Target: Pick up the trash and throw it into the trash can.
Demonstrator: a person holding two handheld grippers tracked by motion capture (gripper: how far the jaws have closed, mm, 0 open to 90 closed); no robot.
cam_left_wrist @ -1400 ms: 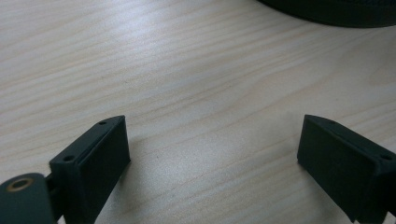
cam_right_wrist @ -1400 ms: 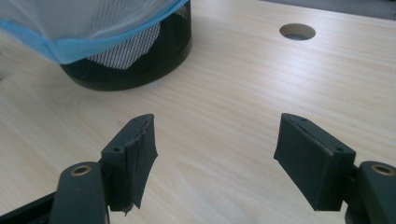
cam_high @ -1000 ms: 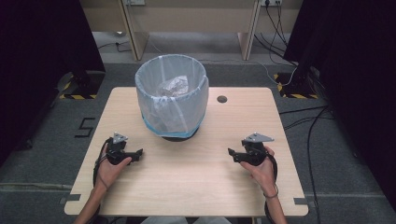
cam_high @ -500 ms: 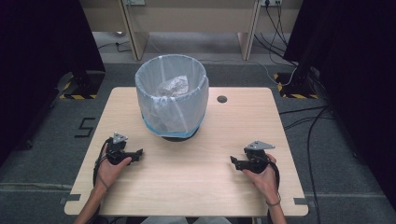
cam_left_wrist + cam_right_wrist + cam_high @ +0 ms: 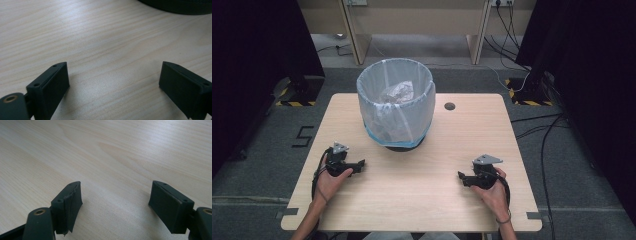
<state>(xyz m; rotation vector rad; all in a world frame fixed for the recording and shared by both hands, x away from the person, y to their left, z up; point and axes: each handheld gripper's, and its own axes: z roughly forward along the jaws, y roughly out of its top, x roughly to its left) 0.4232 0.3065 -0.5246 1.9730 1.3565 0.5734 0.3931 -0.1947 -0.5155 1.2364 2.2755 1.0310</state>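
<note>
High view: your left gripper (image 5: 360, 164) and right gripper (image 5: 460, 176) rest low on the table (image 5: 432, 200) — both wide apart, holding nothing. The lined bin (image 5: 395, 102) stands at upper middle — nothing blocks it.

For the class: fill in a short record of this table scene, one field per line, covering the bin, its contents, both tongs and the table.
bin: round waste bin lined with a pale plastic bag, standing at the far middle of the table
contents: crumpled clear wrapping inside
left tongs: open, nothing between, resting near the table's left edge
right tongs: open, nothing between, jaws just opened a little
table extra: small dark hole right of the bin
</note>
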